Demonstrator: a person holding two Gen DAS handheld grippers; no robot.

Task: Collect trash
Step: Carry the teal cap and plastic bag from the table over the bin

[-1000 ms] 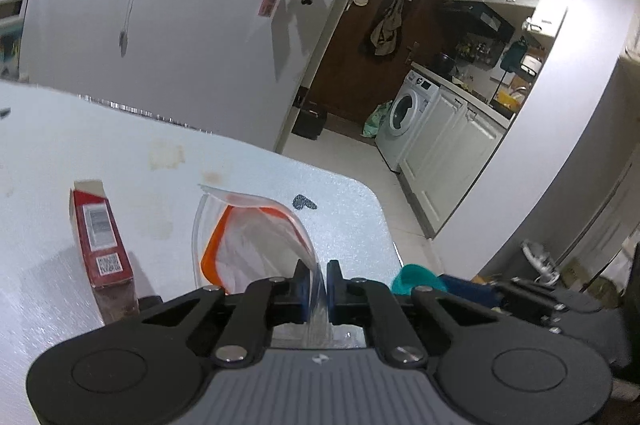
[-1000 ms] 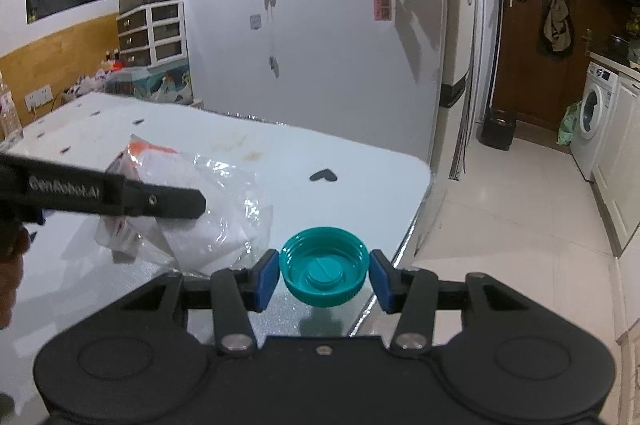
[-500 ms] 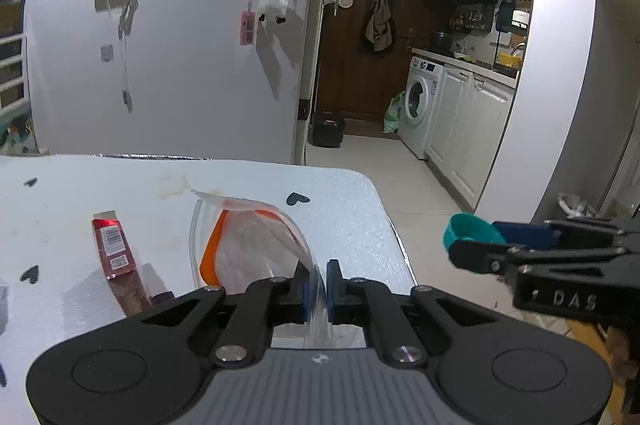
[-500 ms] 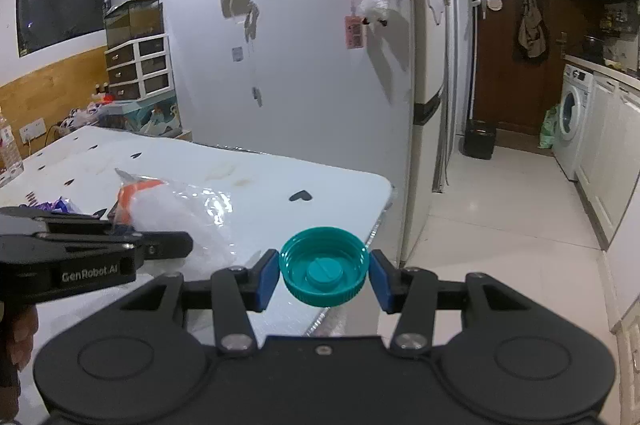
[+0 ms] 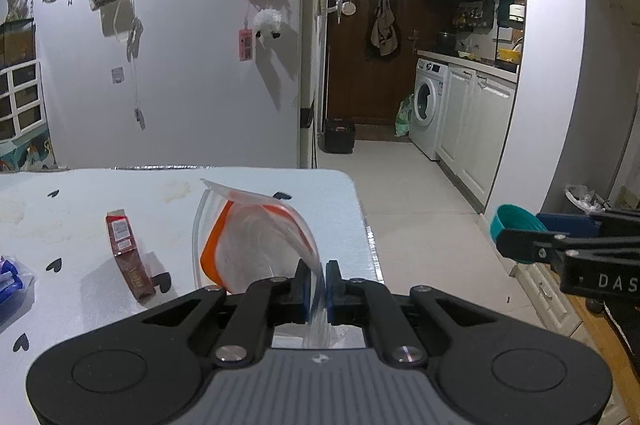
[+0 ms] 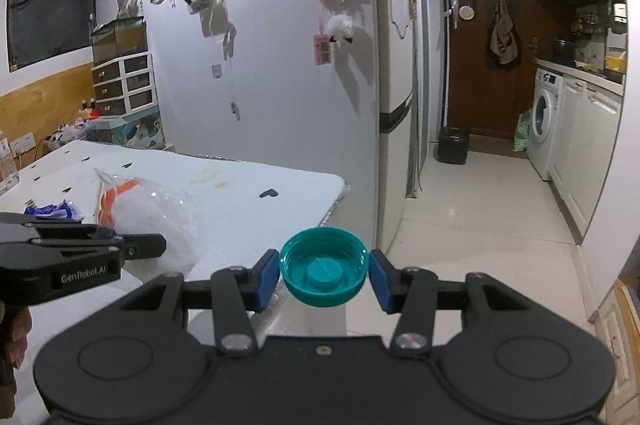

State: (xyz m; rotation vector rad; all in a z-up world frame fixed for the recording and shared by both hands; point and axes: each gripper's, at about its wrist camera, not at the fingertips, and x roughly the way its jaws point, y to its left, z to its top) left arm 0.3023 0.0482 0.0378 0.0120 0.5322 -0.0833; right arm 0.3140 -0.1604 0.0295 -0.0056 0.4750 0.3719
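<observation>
The clear plastic bag [image 5: 256, 245] with an orange strip along one side is pinched by its edge in the left gripper [image 5: 317, 283], whose jaws are pressed almost together on the thin film. The rest of the bag stands up in front of the jaws, its mouth gaping, above the near right part of the white surface [image 5: 100, 201]. In the right wrist view the same bag [image 6: 152, 213] bulges out beyond the left gripper [image 6: 140, 249] at the left edge of the frame.

The teal bottle cap [image 6: 324, 267] sits between the blue pads of the right gripper [image 6: 324, 275]; the jaws are part-way open and clamped on the cap's ribbed rim, its hollow side facing up. From the left wrist view the cap [image 5: 516, 225] and right gripper [image 5: 520, 237] are off to the right, beyond the surface's edge and over the tiled floor [image 5: 420, 225].

On the surface, left of the bag, a small dark red carton [image 5: 128, 257] lies flat. Further left a blue wrapper [image 5: 12, 277] is at the frame's edge. Black heart marks [image 5: 54, 265] dot the surface. A washing machine [image 5: 428, 113] stands in the kitchen beyond.
</observation>
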